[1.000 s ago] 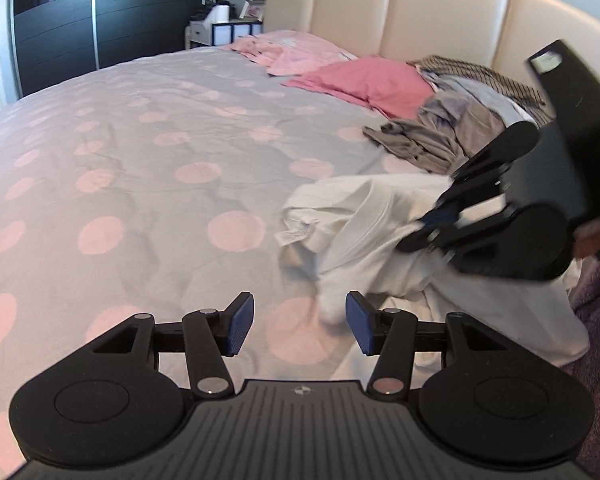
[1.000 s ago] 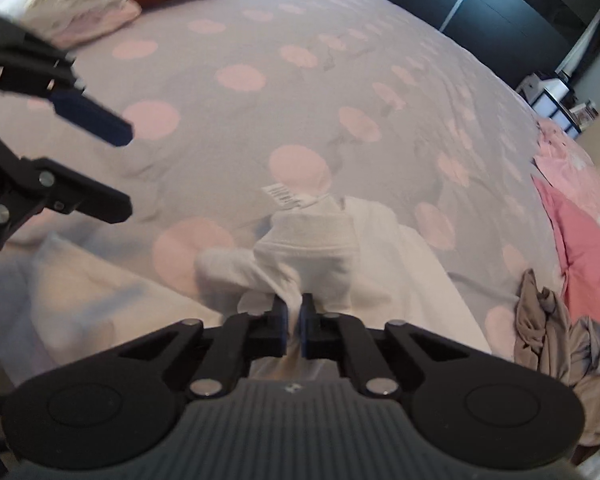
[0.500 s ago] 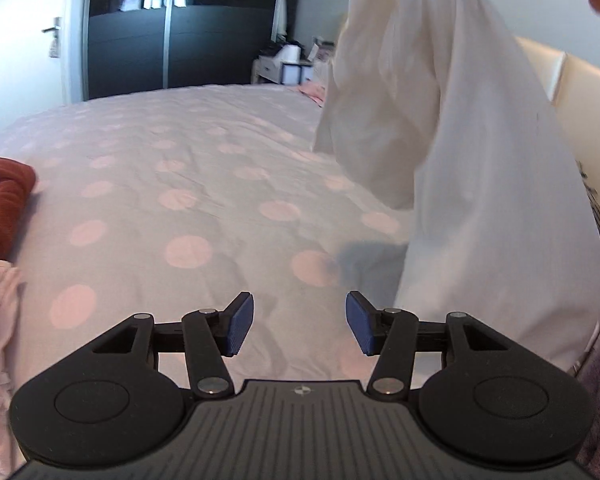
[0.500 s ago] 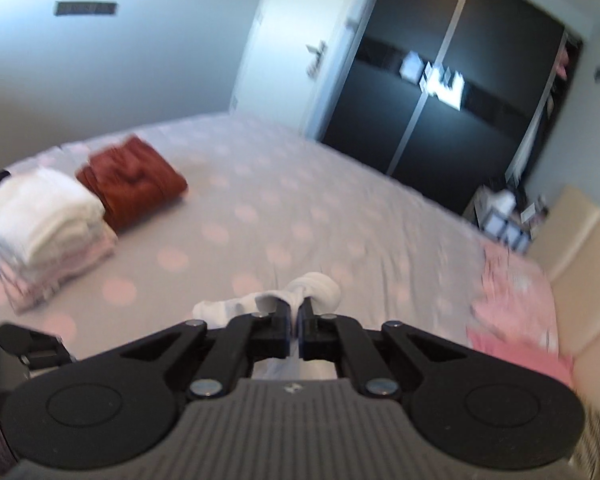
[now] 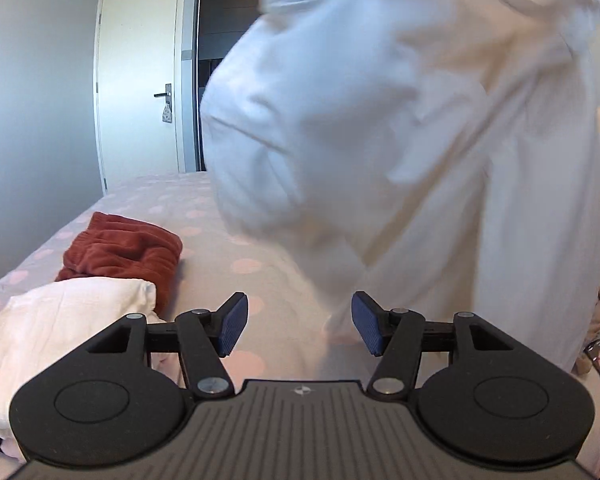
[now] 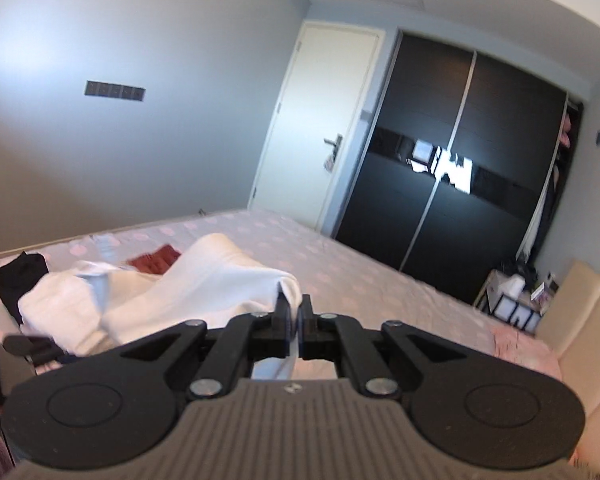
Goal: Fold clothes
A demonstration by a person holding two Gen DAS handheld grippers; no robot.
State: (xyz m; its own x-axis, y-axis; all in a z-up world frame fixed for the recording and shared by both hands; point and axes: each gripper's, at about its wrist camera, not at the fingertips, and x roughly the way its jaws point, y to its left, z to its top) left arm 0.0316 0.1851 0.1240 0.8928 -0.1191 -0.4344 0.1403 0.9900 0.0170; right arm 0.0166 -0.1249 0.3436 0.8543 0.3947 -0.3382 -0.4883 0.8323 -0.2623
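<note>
Left wrist view: right claw (image 6: 296, 322) clamps the white garment (image 5: 420, 152) aloft; left claw (image 5: 296, 330), just widened and empty, should pinch a hanging edge.

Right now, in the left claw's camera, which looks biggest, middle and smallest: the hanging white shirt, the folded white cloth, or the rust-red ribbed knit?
1. Hanging white shirt, which fills most of the view; it hangs close to the camera, so that may exaggerate it.
2. Folded white cloth.
3. Rust-red ribbed knit, which lies farther back, so it may only look smaller.
</note>
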